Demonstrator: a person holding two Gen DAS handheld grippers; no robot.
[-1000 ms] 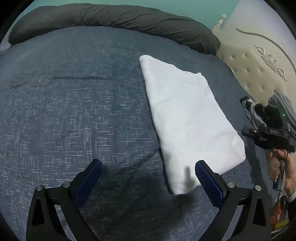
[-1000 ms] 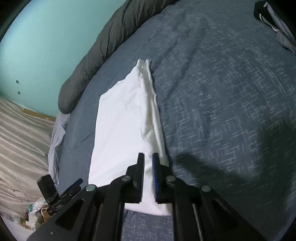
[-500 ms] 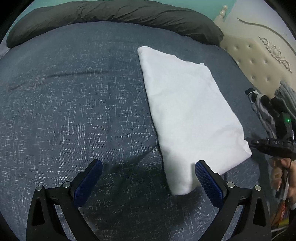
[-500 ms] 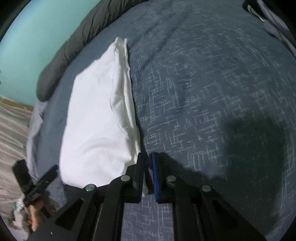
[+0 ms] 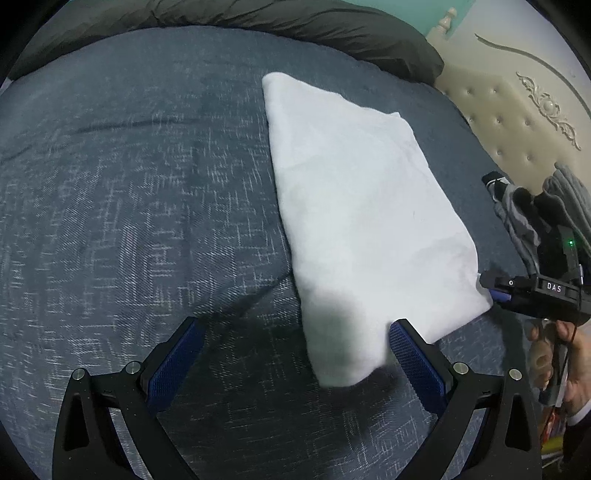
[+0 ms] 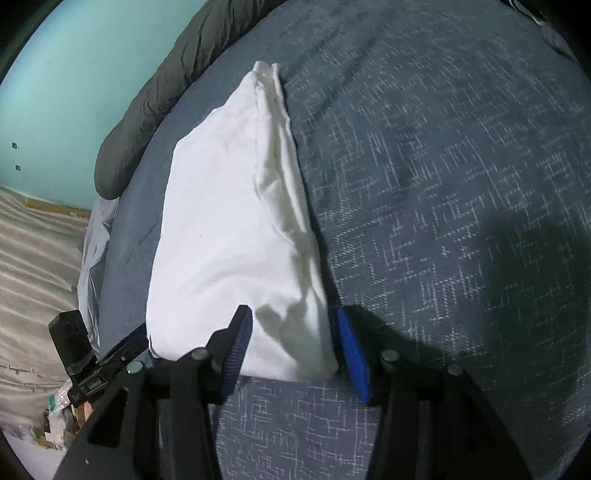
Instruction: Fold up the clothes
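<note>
— Blue-grey bedcover (image 5: 147, 192) fills both views, with a dark bolster (image 5: 295, 22) along the far edge and a teal wall (image 6: 74, 74) behind. Where is the cloth?

— A white garment (image 5: 362, 206) lies flat on the cover as a long folded packet. The right gripper (image 6: 295, 343) is at its near corner. Its jaws are opening, the corner sits between the blue pads, and the pads seem not to press it.

— And the other tool?

— The left gripper (image 5: 295, 354) is spread wide above the other near corner and pinches nothing.

— How far is the folding?

— It seems well advanced: the sides are already turned in. Perhaps one crosswise fold remains, but this is only a judgement.

— Something unclear?

— Yes. The layers under the top one are hidden. A grey pile of clothes (image 5: 546, 206) at the headboard (image 5: 517, 122) is cut off, so one cannot tell what it contains.
</note>
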